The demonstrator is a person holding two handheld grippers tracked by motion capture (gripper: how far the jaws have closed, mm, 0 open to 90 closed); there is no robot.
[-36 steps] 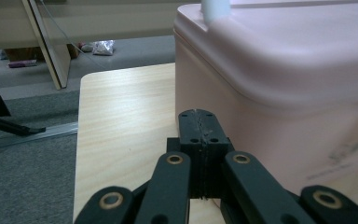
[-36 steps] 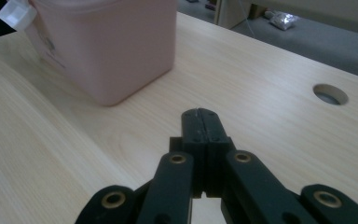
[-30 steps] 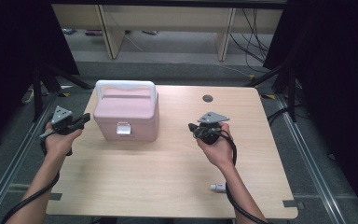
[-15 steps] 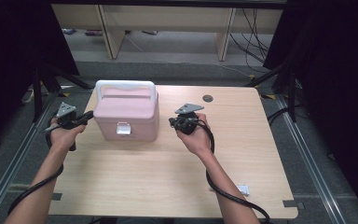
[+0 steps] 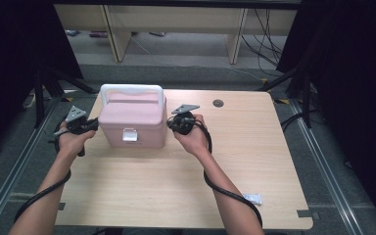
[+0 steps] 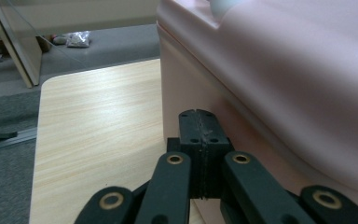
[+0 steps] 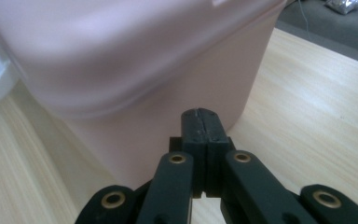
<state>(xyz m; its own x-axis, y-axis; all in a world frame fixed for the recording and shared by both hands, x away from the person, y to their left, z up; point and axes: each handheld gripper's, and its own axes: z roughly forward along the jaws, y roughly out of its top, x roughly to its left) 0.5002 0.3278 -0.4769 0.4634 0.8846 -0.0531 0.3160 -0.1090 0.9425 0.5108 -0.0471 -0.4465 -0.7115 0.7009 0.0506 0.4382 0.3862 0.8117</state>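
Observation:
A pink lidded box (image 5: 133, 117) with a white handle and a white front latch (image 5: 129, 135) stands on the wooden table (image 5: 245, 147), left of centre. My left gripper (image 5: 94, 125) is at the box's left side, jaws pressed together with nothing between them; its own view has the tips (image 6: 198, 122) right against the pink wall (image 6: 279, 84). On the other side my right gripper (image 5: 172, 123) is at the box's right wall (image 7: 135, 93), also shut and empty, tips (image 7: 201, 122) close to the wall.
A round cable hole (image 5: 218, 103) sits at the table's back right. A small white packet (image 5: 252, 198) lies near the front right edge. Desk legs and cables stand on the floor behind; a metal rail (image 5: 10, 166) runs along the left.
My right gripper has travelled left across the table to the box's right side. The left gripper has closed in slightly on the box's left side.

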